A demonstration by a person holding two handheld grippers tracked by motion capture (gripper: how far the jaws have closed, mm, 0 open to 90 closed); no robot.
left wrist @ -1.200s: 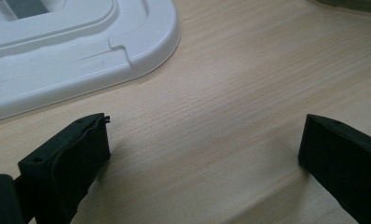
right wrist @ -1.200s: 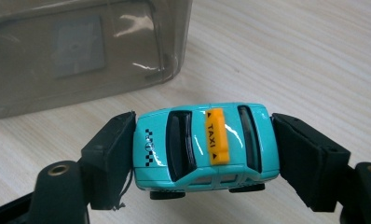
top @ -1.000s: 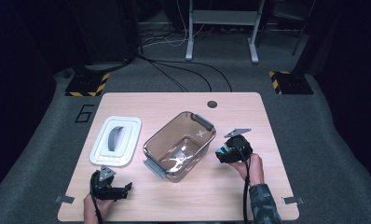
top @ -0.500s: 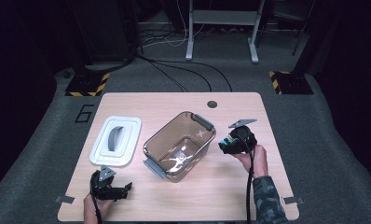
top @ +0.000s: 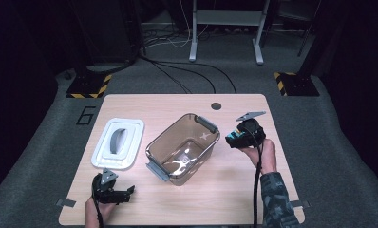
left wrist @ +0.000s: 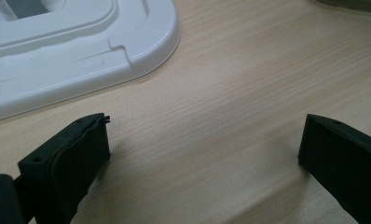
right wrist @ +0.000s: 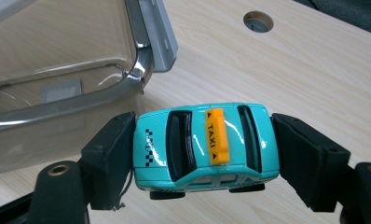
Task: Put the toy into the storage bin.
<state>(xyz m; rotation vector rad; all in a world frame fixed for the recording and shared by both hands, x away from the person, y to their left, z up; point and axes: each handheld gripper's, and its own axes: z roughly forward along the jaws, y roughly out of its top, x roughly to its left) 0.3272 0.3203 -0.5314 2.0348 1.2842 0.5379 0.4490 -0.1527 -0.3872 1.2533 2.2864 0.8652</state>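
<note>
pale wood-grain table point(top: 234, 190); right tongs point(right wrist: 204, 154) clamp glossy teal taxi point(right wrist: 206, 145).

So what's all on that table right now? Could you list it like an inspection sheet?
Surface: wooden table with a round hole.
Job's things: turquoise toy taxi; clear bin, open and empty.
Clutter: white lid lying beside the bin.
Grippers: right gripper clamps the taxi nose to tail; left gripper open above bare wood.
Cables: one trails from each gripper; more on the floor behind.
Surroundings: grey carpet, striped floor blocks, a metal stand.
</note>
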